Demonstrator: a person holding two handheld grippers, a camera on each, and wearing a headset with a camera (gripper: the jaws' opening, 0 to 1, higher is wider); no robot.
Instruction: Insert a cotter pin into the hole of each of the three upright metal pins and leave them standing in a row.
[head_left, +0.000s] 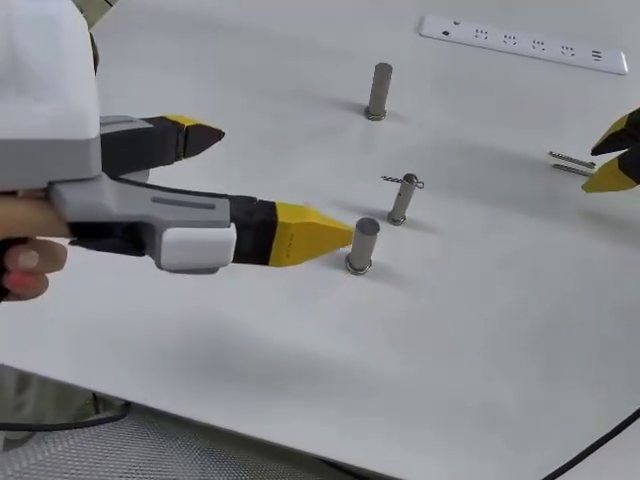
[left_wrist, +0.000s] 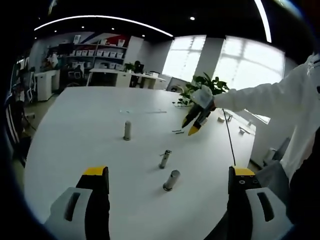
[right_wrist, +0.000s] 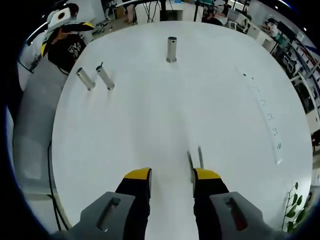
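1. The white desk (head_left: 480, 330) carries everything. The parts sit bare on it, not in any tray.
2. The left gripper (head_left: 282, 185) comes in from 9 o'clock with its jaws spread wide and nothing between them. It is aimed at the near pin (head_left: 362, 246). Its lower jaw looks close to that pin, so a careless swing could topple it.
3. The right gripper (head_left: 607, 157) is at 3 o'clock, with its jaws apart and empty.
4. The strip (head_left: 525, 43) lies along the far edge at about 1 o'clock, well apart from the work.
5. All three pins stand upright. The far pin (head_left: 380, 92) is at 12 o'clock and well apart from the others. The mid pin (head_left: 403, 200) is at the centre, with the near pin just beside it at its 7 o'clock. I'd say this uneven spacing hardly makes a tidy row yet.
6. One cotter (head_left: 402, 181) sits crosswise through the top of the mid pin, the only hole I see filled. That makes one done and two to go, by my reckoning. A knock to this pin could shake the cotter loose.
7. Two loose cotters (right_wrist: 195, 158) lie flat, side by side, just ahead of the right gripper's jaws. They are thin and close together, so I'd expect a pinch to skid them away or lift both at once.
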